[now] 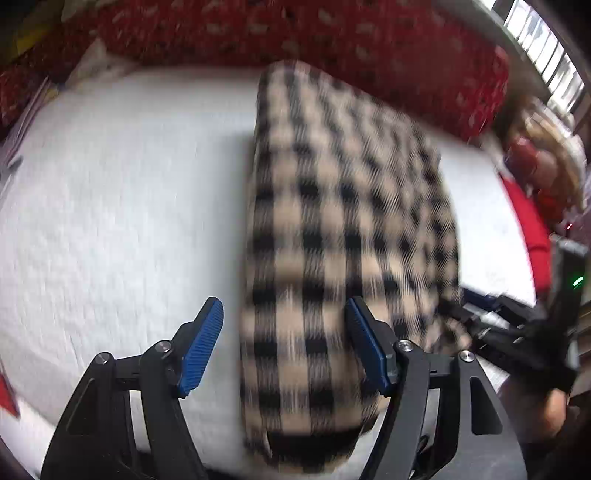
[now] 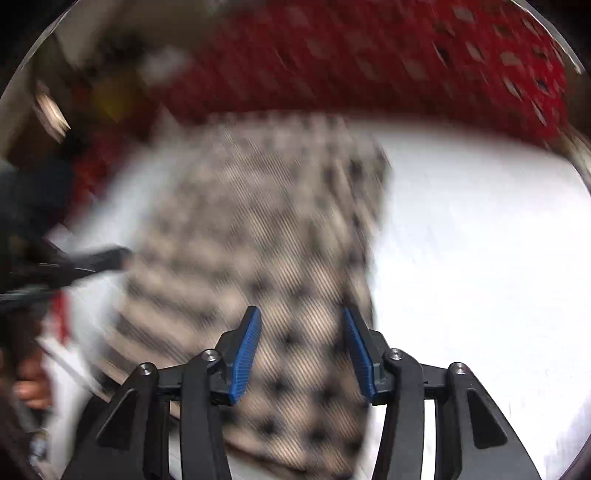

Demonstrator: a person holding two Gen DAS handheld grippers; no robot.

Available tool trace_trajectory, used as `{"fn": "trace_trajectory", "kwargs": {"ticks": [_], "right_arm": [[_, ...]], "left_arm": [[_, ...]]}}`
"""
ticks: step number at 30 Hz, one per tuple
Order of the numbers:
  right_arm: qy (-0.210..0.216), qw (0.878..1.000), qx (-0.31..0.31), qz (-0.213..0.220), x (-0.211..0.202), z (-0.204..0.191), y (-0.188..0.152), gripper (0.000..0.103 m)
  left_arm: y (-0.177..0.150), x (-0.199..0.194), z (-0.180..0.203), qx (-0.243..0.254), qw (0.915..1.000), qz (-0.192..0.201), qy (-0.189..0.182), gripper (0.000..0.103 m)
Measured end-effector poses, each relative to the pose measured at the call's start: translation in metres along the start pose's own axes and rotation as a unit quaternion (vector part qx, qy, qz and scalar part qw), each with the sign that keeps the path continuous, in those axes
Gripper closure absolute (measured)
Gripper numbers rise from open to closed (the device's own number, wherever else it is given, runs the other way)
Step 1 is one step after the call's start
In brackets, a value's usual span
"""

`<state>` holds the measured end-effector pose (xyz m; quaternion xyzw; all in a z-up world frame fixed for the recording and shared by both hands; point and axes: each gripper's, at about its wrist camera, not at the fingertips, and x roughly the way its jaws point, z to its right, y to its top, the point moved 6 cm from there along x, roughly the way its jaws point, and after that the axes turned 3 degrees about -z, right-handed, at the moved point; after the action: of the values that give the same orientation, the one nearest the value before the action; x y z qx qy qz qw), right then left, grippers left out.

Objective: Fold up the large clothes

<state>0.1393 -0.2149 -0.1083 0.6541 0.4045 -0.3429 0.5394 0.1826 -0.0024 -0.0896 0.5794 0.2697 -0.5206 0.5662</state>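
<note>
A beige and black checked garment lies folded into a long thick strip on the white bed sheet. My left gripper is open above its near end, with the left edge of the fold between the blue fingers. The right gripper shows at the right edge of the left wrist view. In the right wrist view, which is blurred, my right gripper is open above the garment, near its right edge. The left gripper appears there at the left.
A red patterned blanket lies bunched along the far side of the bed, and shows in the right wrist view. A window is at the upper right. Red items and clutter sit beyond the bed's right edge.
</note>
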Motion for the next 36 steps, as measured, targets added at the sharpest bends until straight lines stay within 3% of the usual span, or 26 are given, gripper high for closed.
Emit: {"fn": "trace_trajectory", "kwargs": {"ticks": [1,3,5,7,11,16,21,26,36], "right_arm": [[0.000,1.000,0.015,-0.016,0.003,0.003,-0.010,0.056],[-0.008,0.999,0.052,-0.004,-0.016,0.009,-0.022,0.051],[-0.061,0.996,0.061,-0.004,-0.039,0.013,-0.035,0.016],[-0.109,0.992,0.065,0.008,-0.060,0.015,-0.047,0.010],[-0.138,0.989,0.054,0.029,-0.093,0.003,-0.077,0.009],[-0.154,0.985,0.007,0.078,-0.121,-0.030,-0.085,0.002],[-0.168,0.978,-0.007,0.124,-0.144,-0.041,-0.088,0.002],[-0.166,0.977,0.002,0.135,-0.154,-0.037,-0.090,0.002],[-0.165,0.976,0.019,0.141,-0.159,-0.034,-0.098,0.002]], "left_arm": [[-0.009,-0.004,-0.002,-0.005,1.0000,0.005,0.002,0.035],[-0.025,-0.023,-0.004,-0.009,0.9993,0.036,0.009,0.035],[-0.036,-0.035,-0.002,-0.009,0.9981,0.052,0.031,0.035],[-0.054,-0.043,0.002,-0.012,0.9960,0.069,0.055,0.035],[-0.090,-0.055,0.011,-0.001,0.9914,0.080,0.104,0.034],[-0.103,-0.060,0.019,0.021,0.9872,0.081,0.136,0.033],[-0.107,-0.071,0.031,0.026,0.9880,0.088,0.124,0.033],[-0.112,-0.085,0.044,0.046,0.9866,0.106,0.115,0.033],[-0.120,-0.084,0.054,0.054,0.9891,0.097,0.096,0.032]]}}
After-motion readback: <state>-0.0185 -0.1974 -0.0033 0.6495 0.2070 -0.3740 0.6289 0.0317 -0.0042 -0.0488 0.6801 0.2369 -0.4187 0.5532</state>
